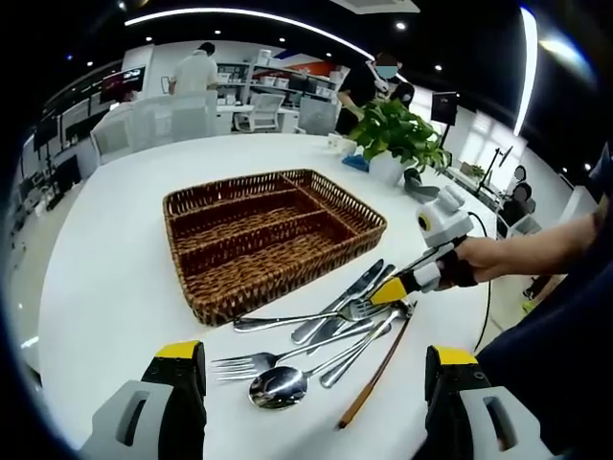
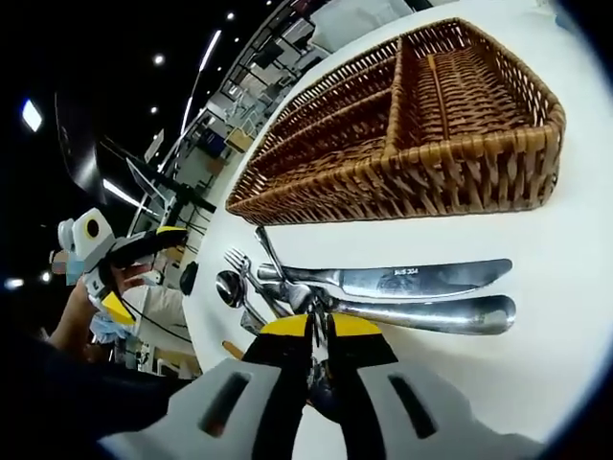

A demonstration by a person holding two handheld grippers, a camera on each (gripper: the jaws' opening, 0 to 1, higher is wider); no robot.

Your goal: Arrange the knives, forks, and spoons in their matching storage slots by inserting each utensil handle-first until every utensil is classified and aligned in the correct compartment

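A wicker basket (image 1: pixel 273 238) sits on the white tabletop (image 1: pixel 124 287), split into 3 long compartments, and all 3 look empty, so no utensil has been sorted yet. The cutlery lies in a loose pile (image 1: pixel 326 331) just beside the basket's near wall: in the left gripper view 2 knives (image 1: pixel 343 299), 2 forks (image 1: pixel 251 362) and a spoon (image 1: pixel 278 385) overlap one another, with a thin brown stick (image 1: pixel 375 376) lying next to them. The right gripper (image 1: pixel 400 295) reaches into the far end of that pile, tips down among the utensil ends, which suits pulling 1 piece free of the tangle. In the right gripper view its jaws stand nearly together right at the overlapping ends, with a knife (image 2: pixel 402 280) and a rounded handle (image 2: pixel 431 314) lying just past the tips; I cannot tell whether it is actually clamped on a piece or merely touching 1. The left gripper (image 1: pixel 316 393) hangs above the near edge of the pile with its jaws wide apart and nothing between them, apparently waiting its turn. A potted plant (image 1: pixel 397 134) stands on the tabletop well beyond the basket. Because the pieces cross each other, lifting 1 may drag its neighbours.
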